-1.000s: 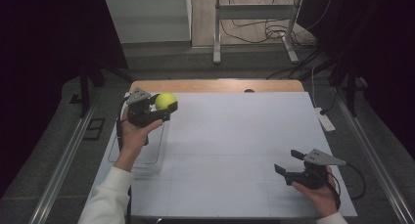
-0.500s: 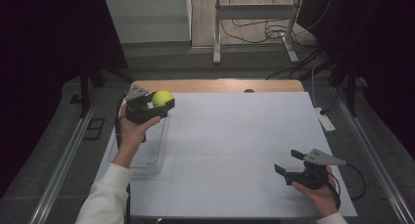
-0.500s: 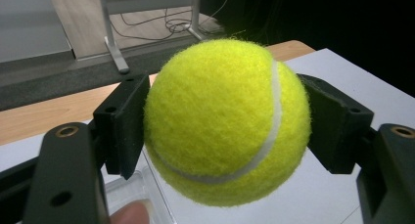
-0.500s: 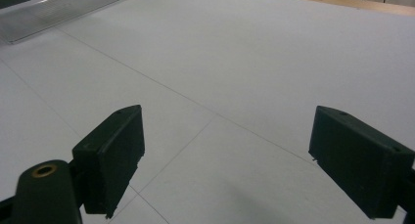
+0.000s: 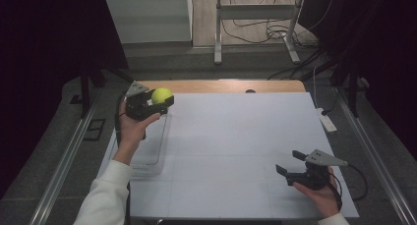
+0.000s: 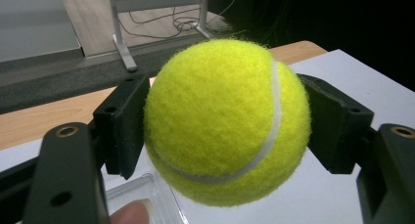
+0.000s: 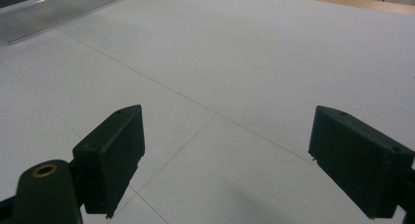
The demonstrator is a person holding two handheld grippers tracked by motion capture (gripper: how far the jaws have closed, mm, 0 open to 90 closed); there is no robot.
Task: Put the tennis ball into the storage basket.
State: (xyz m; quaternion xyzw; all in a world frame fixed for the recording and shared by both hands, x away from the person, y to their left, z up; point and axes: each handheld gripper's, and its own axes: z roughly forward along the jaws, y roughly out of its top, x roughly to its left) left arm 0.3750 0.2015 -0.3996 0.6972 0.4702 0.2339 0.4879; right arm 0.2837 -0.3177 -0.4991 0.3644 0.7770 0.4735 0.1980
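white table (image 5: 236,136) under dim light, left hand-held gripper (image 5: 158,101) clamped tight on a tennis ball (image 5: 162,95), clear tray (image 5: 152,151) just below it; right hand-held gripper (image 5: 290,162) gapes wide, holding nothing.

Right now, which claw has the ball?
The left claw, at the table's far left: its jaws are clamped on the yellow tennis ball. The right claw is open, with nothing between its jaws.
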